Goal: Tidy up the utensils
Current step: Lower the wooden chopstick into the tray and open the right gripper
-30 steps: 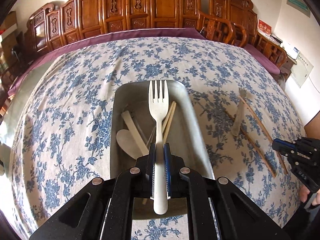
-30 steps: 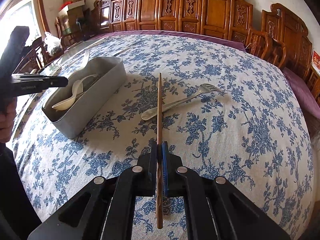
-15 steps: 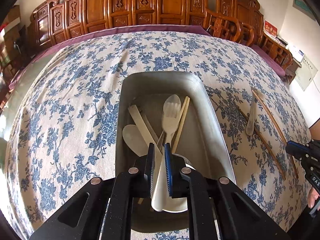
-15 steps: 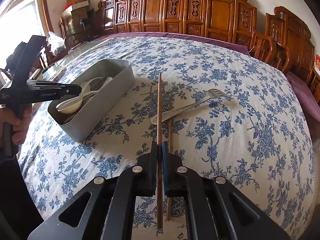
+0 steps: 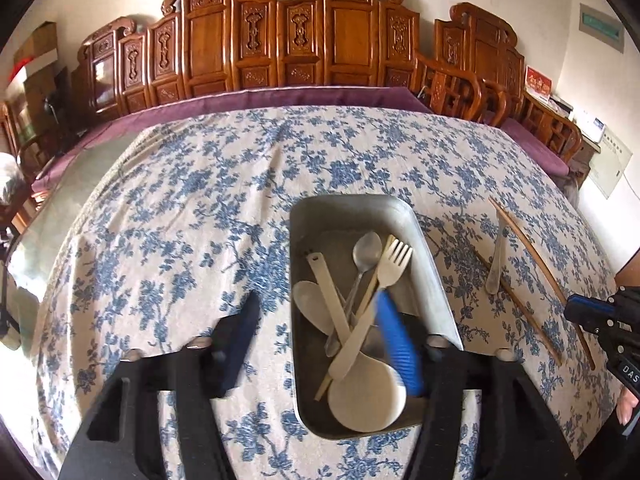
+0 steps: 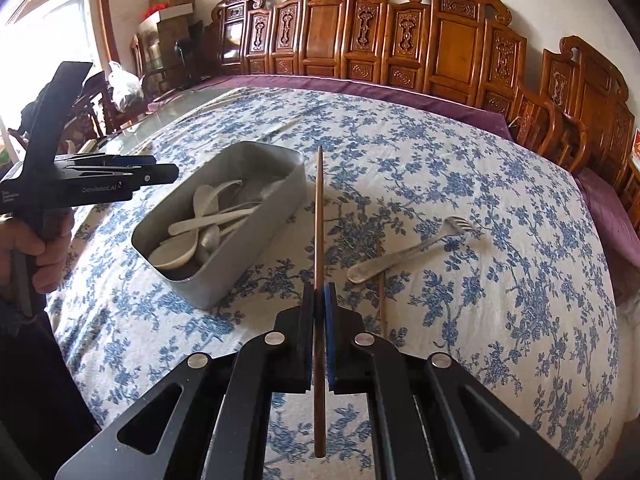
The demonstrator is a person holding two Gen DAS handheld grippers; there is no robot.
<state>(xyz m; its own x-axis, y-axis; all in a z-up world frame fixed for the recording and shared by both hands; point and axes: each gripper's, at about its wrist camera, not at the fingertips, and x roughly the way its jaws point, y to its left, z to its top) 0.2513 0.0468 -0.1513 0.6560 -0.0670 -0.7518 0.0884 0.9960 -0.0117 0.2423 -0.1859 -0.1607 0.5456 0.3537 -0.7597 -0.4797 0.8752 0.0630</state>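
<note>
A grey metal tray (image 5: 434,276) (image 6: 256,236) on the floral tablecloth holds several utensils. The white plastic fork (image 5: 376,304) lies loose in it, across a metal spoon (image 5: 366,248) and white spoons. My left gripper (image 5: 320,308) is open and empty just above the tray's near end. My right gripper (image 6: 319,294) is shut on a brown chopstick (image 6: 319,216), held above the cloth right of the tray. A second chopstick (image 6: 381,284) and a metal fork (image 6: 416,248) lie on the cloth beyond it.
Carved wooden chairs (image 6: 448,44) line the table's far side, over a purple cloth edge (image 5: 280,98). Boxes (image 6: 168,12) stand at the back left. The left hand-held gripper shows in the right wrist view (image 6: 80,184).
My left gripper opened and dropped the white fork into the tray, then drew back and to the left. My right gripper lifted with the chopstick and moved nearer the tray.
</note>
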